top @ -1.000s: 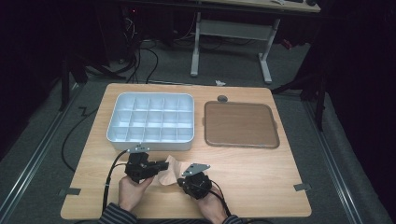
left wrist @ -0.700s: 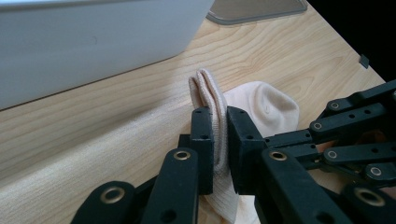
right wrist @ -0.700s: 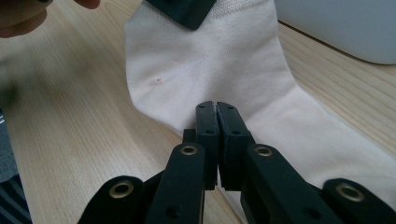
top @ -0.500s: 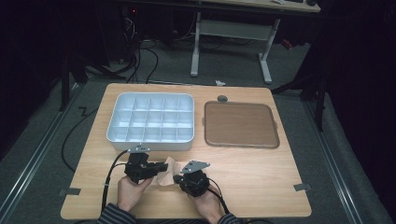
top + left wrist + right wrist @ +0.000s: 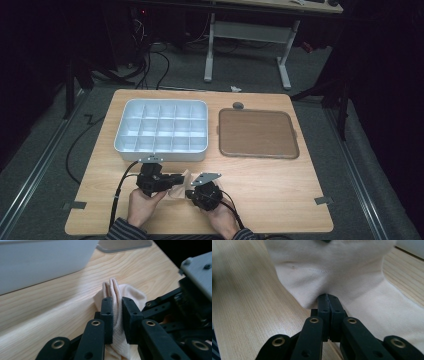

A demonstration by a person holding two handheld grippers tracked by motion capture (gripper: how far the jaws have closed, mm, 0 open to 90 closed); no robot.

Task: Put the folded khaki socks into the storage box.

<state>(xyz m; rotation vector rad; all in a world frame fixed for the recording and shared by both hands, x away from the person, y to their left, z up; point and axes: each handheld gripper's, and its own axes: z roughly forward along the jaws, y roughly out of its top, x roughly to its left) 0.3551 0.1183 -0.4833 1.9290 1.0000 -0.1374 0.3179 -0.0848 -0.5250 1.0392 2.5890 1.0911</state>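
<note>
Cloth, a small pale beige knitted piece, lies near the front edge of the wooden table, caught between the two grippers. The left gripper has its jaws clamped on a bunched fold of the cloth; in the left gripper view the fabric stands up between the two black jaws, which press on it from both sides. The right gripper has its jaws pressed together, and in the right gripper view their tips sit at the lower edge of the cloth; whether a thin bit of fabric is pinched between them cannot be told. The person's left hand and right hand hold the grippers from the bottom of the high view.

Compared with half a second ago and a second ago, the grippers and the cloth sit in nearly the same place; any shift is too slight to make out.

Behind the grippers a white tray with many small compartments stands on the left half of the table, and a flat brown mat lies just beside it on the right. A small dark round thing sits at the far edge above the mat. Strips of tape mark the table's front corners.
</note>
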